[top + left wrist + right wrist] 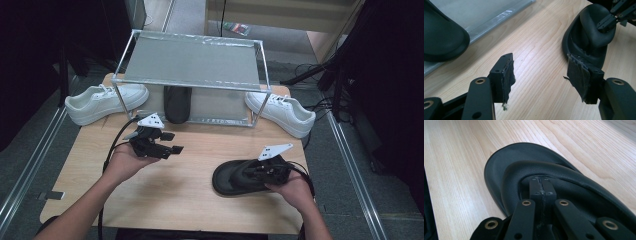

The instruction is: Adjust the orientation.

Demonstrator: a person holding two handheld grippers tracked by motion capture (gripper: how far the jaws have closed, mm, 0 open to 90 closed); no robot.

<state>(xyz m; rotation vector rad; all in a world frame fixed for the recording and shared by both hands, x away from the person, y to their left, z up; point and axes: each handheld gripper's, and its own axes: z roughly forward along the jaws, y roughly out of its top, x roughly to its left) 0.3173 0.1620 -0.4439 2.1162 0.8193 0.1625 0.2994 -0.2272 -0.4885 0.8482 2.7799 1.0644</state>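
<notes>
The pale wooden table top is evenly lit from above, while the surroundings are left in deep darkness. Soft glare is seen on the matt black rubber slipper. The 2 gripper views are slightly blurred near the bottom edge.

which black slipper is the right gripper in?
The black slipper lying on the bare table near the person; the shut right gripper reaches under its strap. The other slipper sits under the rack.

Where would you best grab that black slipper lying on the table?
Grip the black slipper by its raised upper strap, coming from the open heel end. The strap arches above the flat sole, so closed fingers can slide beneath, as the right gripper shows.
</notes>
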